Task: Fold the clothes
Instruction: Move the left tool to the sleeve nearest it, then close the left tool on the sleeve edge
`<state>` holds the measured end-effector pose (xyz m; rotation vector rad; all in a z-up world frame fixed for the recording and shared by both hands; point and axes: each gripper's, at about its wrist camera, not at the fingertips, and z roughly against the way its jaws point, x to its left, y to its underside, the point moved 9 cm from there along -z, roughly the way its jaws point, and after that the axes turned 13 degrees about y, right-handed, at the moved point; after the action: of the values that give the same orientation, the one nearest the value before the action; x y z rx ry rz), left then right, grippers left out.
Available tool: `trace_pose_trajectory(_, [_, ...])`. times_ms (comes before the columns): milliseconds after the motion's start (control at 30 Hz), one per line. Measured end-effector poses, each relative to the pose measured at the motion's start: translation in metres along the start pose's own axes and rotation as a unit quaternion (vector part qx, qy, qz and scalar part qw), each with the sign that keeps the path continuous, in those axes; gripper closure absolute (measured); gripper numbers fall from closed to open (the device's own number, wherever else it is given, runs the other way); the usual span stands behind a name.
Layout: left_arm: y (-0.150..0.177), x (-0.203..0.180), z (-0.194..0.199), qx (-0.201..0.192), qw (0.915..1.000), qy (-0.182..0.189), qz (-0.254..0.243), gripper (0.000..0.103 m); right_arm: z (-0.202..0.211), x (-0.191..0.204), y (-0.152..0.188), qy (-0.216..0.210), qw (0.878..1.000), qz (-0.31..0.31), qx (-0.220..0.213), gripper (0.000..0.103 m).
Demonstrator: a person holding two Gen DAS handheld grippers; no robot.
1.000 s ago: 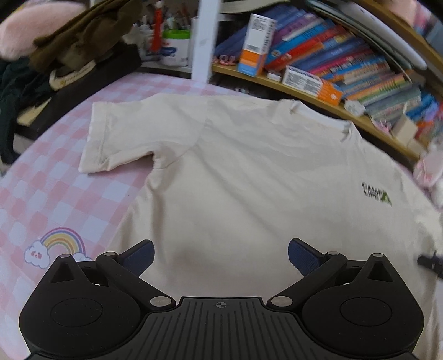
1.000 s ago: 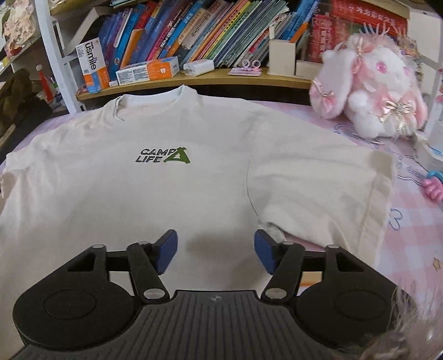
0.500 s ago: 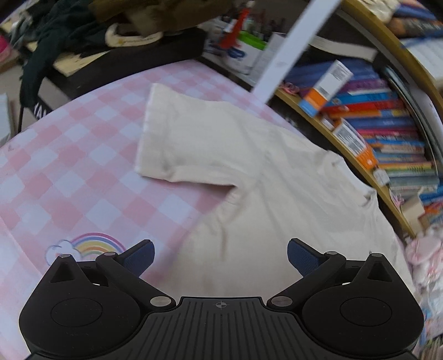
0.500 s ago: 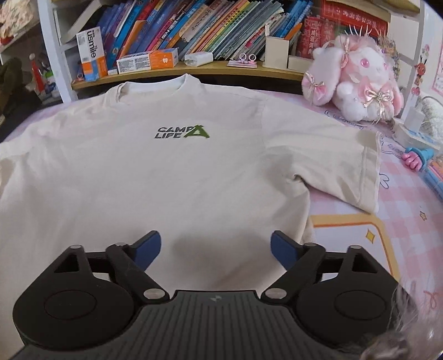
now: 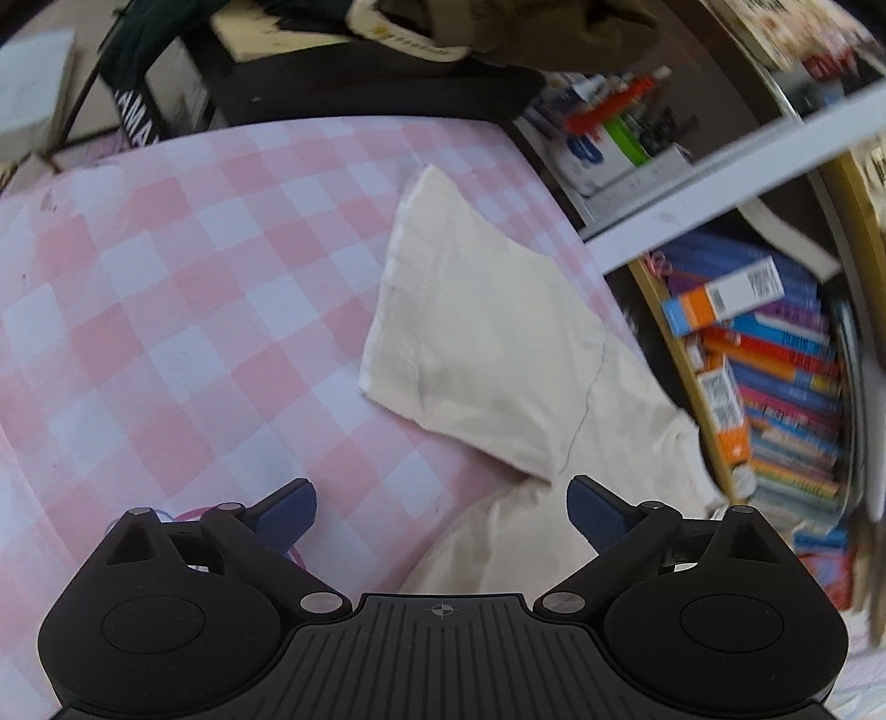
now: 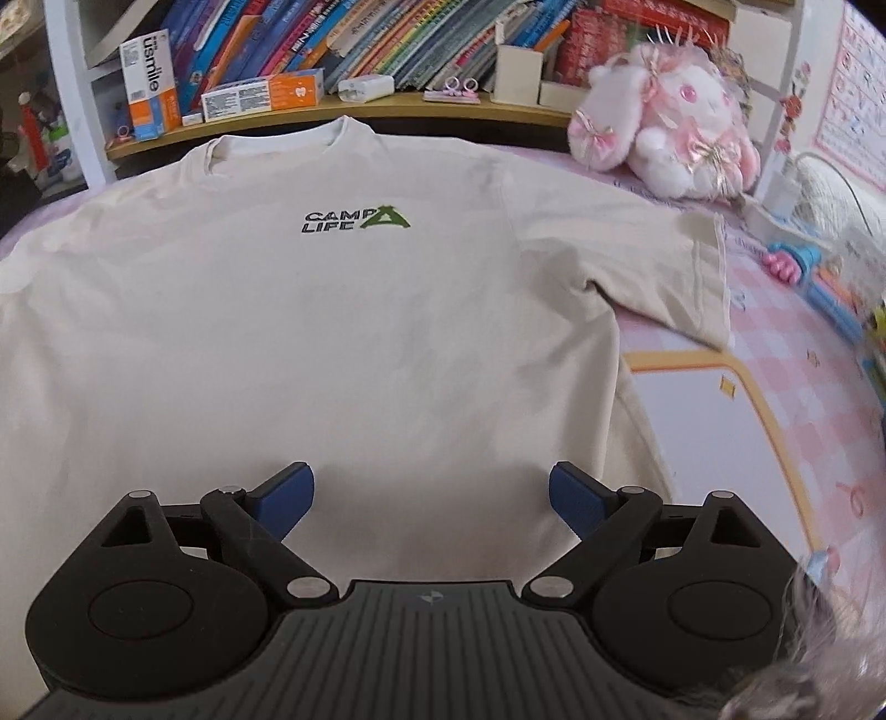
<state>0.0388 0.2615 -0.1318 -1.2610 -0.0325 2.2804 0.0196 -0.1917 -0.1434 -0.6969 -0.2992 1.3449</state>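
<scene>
A cream T-shirt [image 6: 310, 332] with a green "CAMP LIFE" logo lies flat, front up, on the pink checked tablecloth [image 5: 166, 310]. In the left wrist view only its one short sleeve [image 5: 476, 343] and a strip of its side show. My left gripper [image 5: 440, 512] hovers open over the cloth's bare checks and the shirt's edge, just below that sleeve's armpit. My right gripper [image 6: 431, 498] hangs over the shirt's lower body, its jaws still opening wide, with nothing pressed between them. The other sleeve [image 6: 653, 271] lies spread to the right.
A bookshelf [image 6: 387, 105] full of books and boxes runs along the table's far edge. A pink plush rabbit [image 6: 670, 144] sits at the back right, with toys [image 6: 803, 266] beside it. Dark clothes [image 5: 387, 33] are piled beyond the left sleeve.
My left gripper swung left and rolled, from over the shirt's body to its sleeve and the bare cloth. My right gripper's jaws spread wider and it shifted slightly right over the shirt.
</scene>
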Motion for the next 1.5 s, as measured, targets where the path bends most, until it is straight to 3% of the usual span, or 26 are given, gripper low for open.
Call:
trace_pose_trajectory(400, [-0.019, 0.018, -0.004, -0.013, 0.9977, 0.023, 0.063, 0.011, 0.008, 0.005, 0.011, 0.016, 0.999, -0.032, 0.019, 0.006])
trace_pose_trajectory(667, [-0.032, 0.030, -0.006, -0.043, 0.9875, 0.060, 0.139, 0.022, 0.014, 0.008, 0.017, 0.027, 0.999, -0.037, 0.023, 0.006])
trace_pose_trajectory(867, [-0.040, 0.024, -0.024, -0.039, 0.9834, 0.086, 0.155, 0.025, 0.016, 0.010, 0.018, 0.031, 0.999, -0.034, 0.026, 0.005])
trace_pose_trajectory(1000, [-0.026, 0.020, -0.033, -0.013, 0.9726, 0.091, 0.214, 0.025, 0.018, 0.010, 0.020, 0.034, 0.999, -0.029, 0.029, 0.006])
trace_pose_trajectory(1100, [-0.022, 0.014, -0.041, -0.021, 0.9716, 0.092, 0.217, 0.026, 0.019, 0.010, 0.021, 0.035, 0.999, -0.026, 0.030, 0.005])
trace_pose_trajectory(1167, [-0.026, 0.017, -0.042, -0.036, 0.9696, 0.086, 0.226, 0.041, 0.020, 0.010, 0.022, 0.037, 0.999, -0.024, 0.032, 0.005])
trace_pose_trajectory(1200, [-0.029, 0.019, -0.043, -0.042, 0.9682, 0.085, 0.231, 0.044, 0.021, 0.010, 0.022, 0.037, 0.999, -0.023, 0.032, 0.006])
trace_pose_trajectory(1500, [-0.031, 0.029, -0.041, -0.071, 0.9610, 0.075, 0.257, 0.057, 0.026, -0.004, 0.031, 0.050, 0.998, -0.019, 0.044, 0.006])
